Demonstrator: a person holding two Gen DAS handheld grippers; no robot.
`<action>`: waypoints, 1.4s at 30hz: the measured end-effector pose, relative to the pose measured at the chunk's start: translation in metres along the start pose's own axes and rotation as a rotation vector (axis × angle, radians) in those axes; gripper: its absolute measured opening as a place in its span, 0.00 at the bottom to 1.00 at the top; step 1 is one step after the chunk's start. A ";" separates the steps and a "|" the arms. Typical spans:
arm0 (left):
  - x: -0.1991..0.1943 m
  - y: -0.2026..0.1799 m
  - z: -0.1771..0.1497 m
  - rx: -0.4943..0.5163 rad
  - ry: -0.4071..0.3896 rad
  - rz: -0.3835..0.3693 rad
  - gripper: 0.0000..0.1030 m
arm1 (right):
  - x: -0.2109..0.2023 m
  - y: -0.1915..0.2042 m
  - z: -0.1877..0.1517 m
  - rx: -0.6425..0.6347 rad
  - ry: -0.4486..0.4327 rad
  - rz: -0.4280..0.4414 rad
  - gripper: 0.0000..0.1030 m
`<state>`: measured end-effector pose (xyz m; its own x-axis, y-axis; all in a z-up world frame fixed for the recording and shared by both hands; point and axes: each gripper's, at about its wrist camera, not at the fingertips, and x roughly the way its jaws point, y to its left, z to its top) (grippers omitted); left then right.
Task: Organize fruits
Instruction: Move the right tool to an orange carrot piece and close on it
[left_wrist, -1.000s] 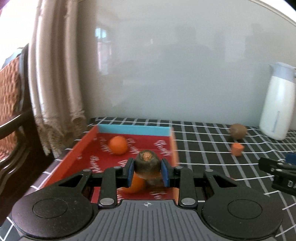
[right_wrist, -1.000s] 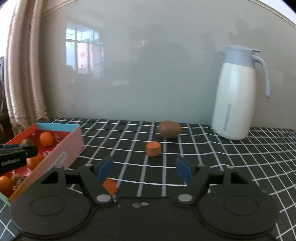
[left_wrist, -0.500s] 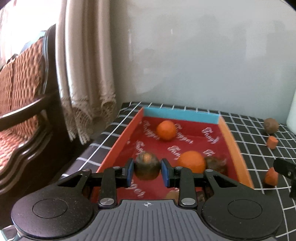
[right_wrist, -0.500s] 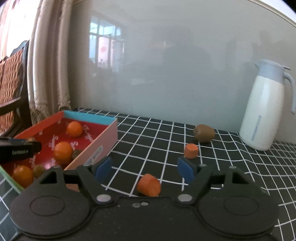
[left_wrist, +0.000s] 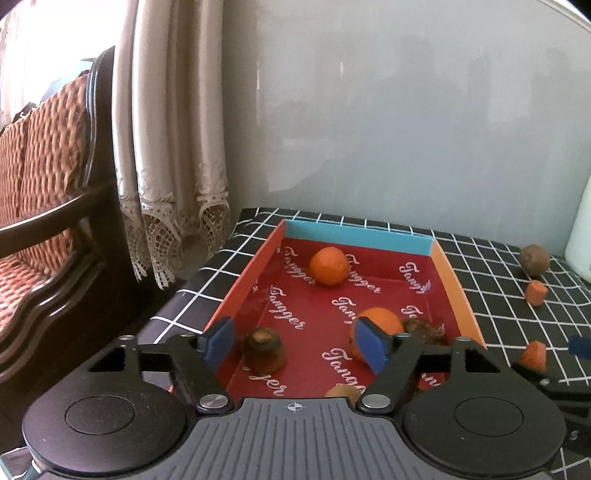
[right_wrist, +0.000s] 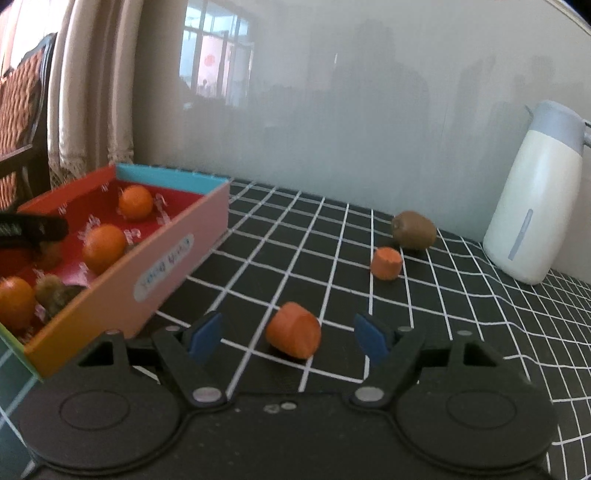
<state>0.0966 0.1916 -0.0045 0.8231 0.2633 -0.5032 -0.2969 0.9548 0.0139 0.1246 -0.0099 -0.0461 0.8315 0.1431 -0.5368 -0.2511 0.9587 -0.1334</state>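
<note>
My left gripper (left_wrist: 295, 341) is open over the near end of the red box (left_wrist: 255, 275). A brown fruit piece (left_wrist: 265, 349) lies on the box floor between its fingers, closer to the left pad. Two oranges (left_wrist: 328, 261) (left_wrist: 380, 320) and other brown fruit (left_wrist: 421, 328) lie in the box. My right gripper (right_wrist: 286, 338) is open, with an orange carrot chunk (right_wrist: 293, 335) on the cloth between its fingers. A second carrot chunk (right_wrist: 386, 263) and a kiwi (right_wrist: 413, 229) lie farther back.
A white thermos jug (right_wrist: 535, 210) stands at the back right against the grey wall. The table has a black checked cloth (right_wrist: 461, 332). A curtain (left_wrist: 173, 147) and a wooden chair (left_wrist: 44, 184) are left of the table edge.
My left gripper opened and let the brown fruit piece down into the box. My right gripper moved closer to the near carrot chunk, which now sits between its fingers.
</note>
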 end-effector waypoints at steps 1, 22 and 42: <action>-0.001 0.000 0.000 0.001 -0.005 0.005 0.76 | 0.002 -0.001 -0.001 -0.001 0.009 -0.002 0.75; -0.002 0.002 0.002 -0.034 -0.017 -0.011 0.76 | 0.013 -0.011 -0.002 0.001 0.053 0.023 0.66; -0.010 0.009 0.004 -0.070 -0.065 -0.011 0.76 | 0.015 -0.015 0.002 0.070 0.057 0.083 0.32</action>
<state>0.0877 0.1986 0.0036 0.8553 0.2636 -0.4460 -0.3192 0.9462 -0.0530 0.1415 -0.0213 -0.0507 0.7795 0.2104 -0.5900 -0.2810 0.9593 -0.0291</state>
